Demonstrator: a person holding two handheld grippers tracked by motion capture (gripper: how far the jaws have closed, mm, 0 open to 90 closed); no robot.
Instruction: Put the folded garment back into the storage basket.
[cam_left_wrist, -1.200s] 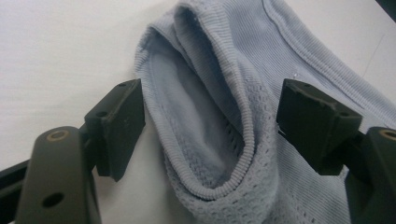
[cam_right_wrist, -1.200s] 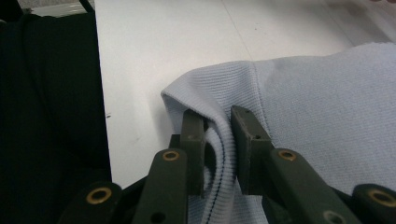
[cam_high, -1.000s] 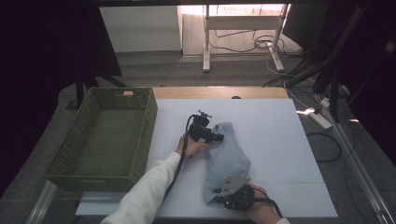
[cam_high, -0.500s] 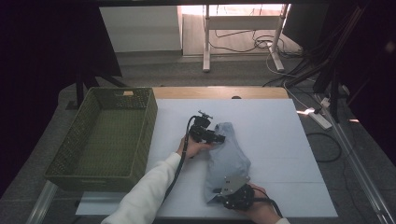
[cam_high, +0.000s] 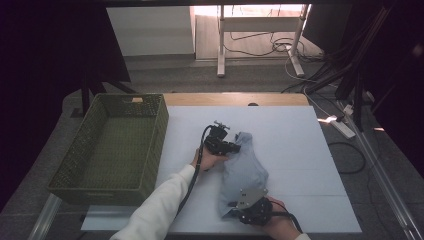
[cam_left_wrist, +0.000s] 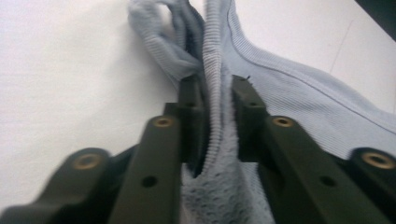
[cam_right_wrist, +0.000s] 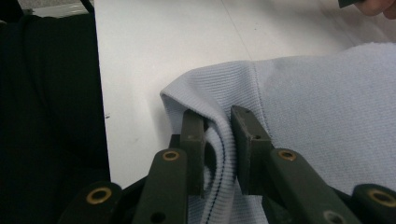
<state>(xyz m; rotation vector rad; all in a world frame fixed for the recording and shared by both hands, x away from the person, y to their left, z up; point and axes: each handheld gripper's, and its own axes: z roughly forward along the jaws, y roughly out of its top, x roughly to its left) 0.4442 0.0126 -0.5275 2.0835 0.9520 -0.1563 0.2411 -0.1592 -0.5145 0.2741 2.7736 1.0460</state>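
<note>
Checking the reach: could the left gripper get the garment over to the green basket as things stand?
Probably not yet: the left gripper has the garment, but the right gripper clamps its near end; the basket stands open.

Bare bench (cam_high: 295, 150) surface along the right edge and across the far edge: free passage. Left edge blocked by green basket (cam_high: 112, 145), standing walls all round. Centre to near edge occupied by light blue garment (cam_high: 245, 172), lying between both hands, near the basket.
</note>
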